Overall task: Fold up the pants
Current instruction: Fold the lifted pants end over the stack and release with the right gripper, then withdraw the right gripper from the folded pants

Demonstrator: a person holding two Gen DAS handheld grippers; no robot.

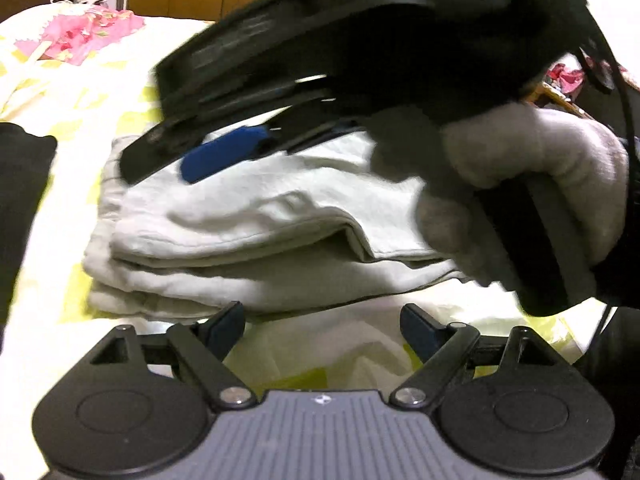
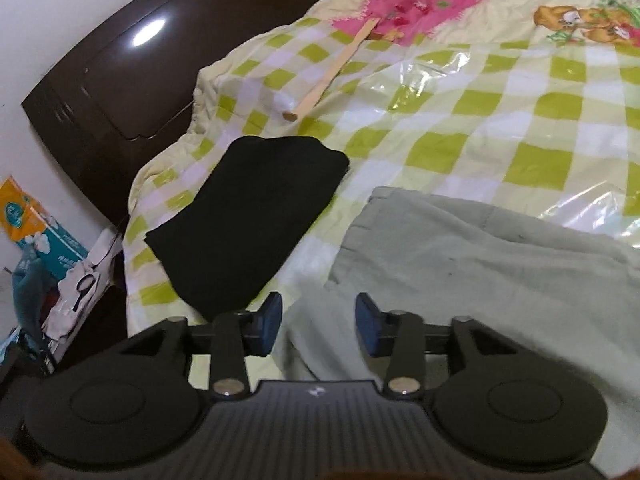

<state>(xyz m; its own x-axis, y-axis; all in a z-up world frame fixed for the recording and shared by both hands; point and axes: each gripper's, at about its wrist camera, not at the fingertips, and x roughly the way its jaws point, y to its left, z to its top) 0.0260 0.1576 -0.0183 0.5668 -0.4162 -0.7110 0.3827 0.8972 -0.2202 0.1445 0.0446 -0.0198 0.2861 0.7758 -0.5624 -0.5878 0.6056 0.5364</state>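
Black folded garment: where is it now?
Right wrist view: the black folded garment lies left of the grey folded pants on the green-checked quilt.

One grey pants (image 2: pixel 500 272), one black garment (image 2: pixel 248 220), one wooden stick (image 2: pixel 332 72).

honestly not much to read here. the orange and teal printed plastic pack (image 2: pixel 30 220) leaning by the white wall on the floor has white characters on it, but they're too small and blurry to make out. the ribbed grey gripper body (image 2: pixel 312 394) has a tiny white logo mark near its front edge, same on the other grey gripper body (image 1: pixel 321 399), just a symbol, no letters.
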